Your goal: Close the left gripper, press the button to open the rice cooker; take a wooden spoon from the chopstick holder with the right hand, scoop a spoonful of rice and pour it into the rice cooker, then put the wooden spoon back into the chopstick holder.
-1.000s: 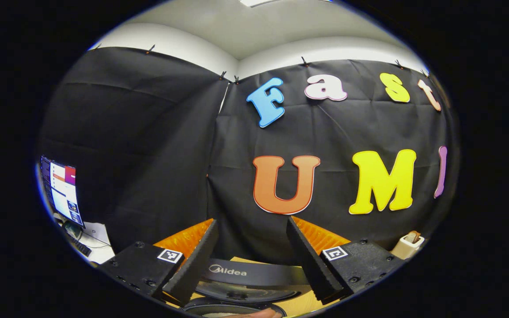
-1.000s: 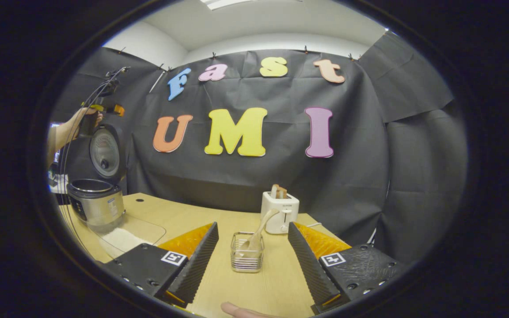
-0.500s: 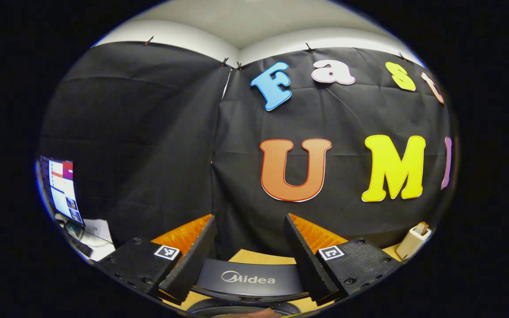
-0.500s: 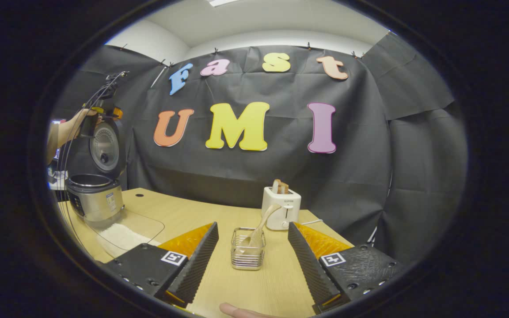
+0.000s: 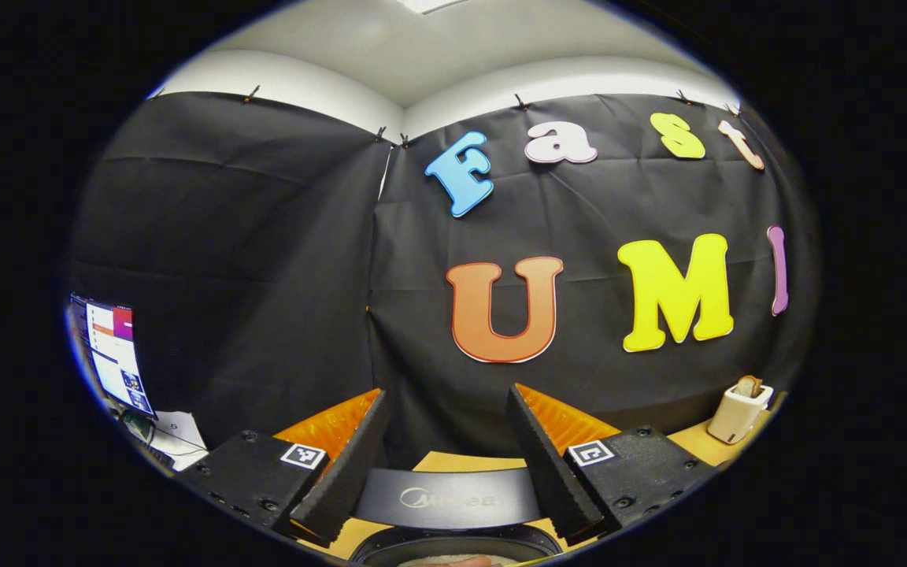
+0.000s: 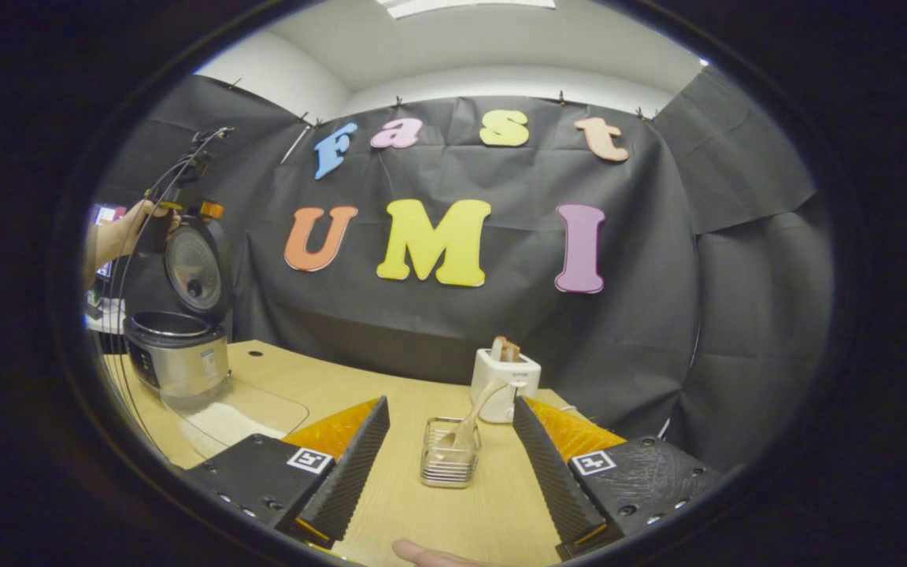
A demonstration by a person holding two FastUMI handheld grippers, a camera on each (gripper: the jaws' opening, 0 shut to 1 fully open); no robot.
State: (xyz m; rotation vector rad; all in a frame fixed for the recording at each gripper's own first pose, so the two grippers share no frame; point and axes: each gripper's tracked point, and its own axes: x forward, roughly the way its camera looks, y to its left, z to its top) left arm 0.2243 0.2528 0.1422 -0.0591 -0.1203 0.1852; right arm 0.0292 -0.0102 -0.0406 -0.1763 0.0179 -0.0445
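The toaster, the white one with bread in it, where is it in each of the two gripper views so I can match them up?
Left gripper view: the toaster sits far right near the lower edge, on the wooden table.
Right gripper view: the toaster stands near the centre, just behind the wire chopstick holder.
Shared landmark: the open rice cooker, far left in the right gripper view; its raised lid lies bottom centre in the left gripper view.
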